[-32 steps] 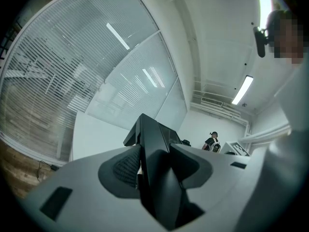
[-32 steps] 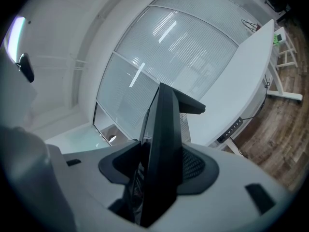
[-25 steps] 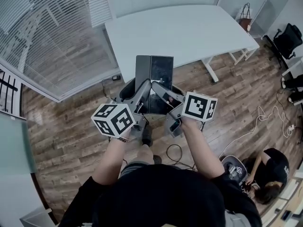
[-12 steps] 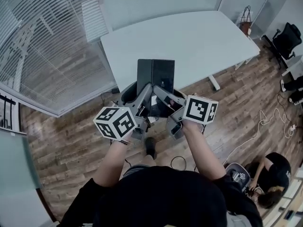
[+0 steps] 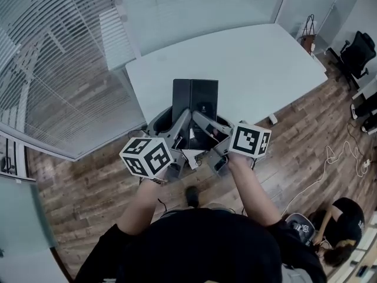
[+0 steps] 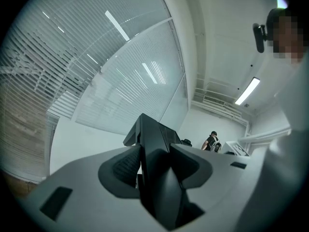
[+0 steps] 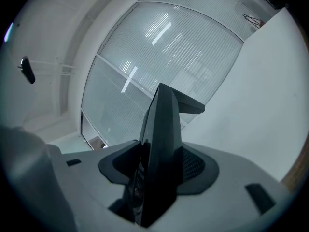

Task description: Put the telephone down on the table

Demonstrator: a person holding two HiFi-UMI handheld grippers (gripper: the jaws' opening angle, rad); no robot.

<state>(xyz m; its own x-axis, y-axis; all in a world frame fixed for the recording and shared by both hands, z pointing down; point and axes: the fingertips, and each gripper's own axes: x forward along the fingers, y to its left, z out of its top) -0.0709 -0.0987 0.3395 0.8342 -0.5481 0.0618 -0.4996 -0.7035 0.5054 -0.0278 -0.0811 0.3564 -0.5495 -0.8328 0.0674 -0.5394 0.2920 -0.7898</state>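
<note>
The telephone [image 5: 195,99] is a flat black unit held level between both grippers, its far end over the near edge of the white table [image 5: 247,58]. My left gripper [image 5: 181,122] is shut on its left side and my right gripper [image 5: 203,121] is shut on its right side. In the left gripper view the dark pads of the left gripper [image 6: 154,166] press on the telephone's [image 6: 155,134] edge. In the right gripper view the right gripper [image 7: 159,166] clamps the telephone's [image 7: 165,124] thin edge, with the table [image 7: 251,105] to the right.
A dark round chair [image 5: 158,119] stands at the table's near edge under the grippers. A glass wall with blinds [image 5: 53,58] runs along the left. A black office chair [image 5: 360,49] is at far right; a person [image 5: 336,243] crouches at lower right by floor cables [image 5: 336,158].
Both grippers have carried the telephone forward toward the table. Its far end now reaches over the table's near edge. The grip is the same.
</note>
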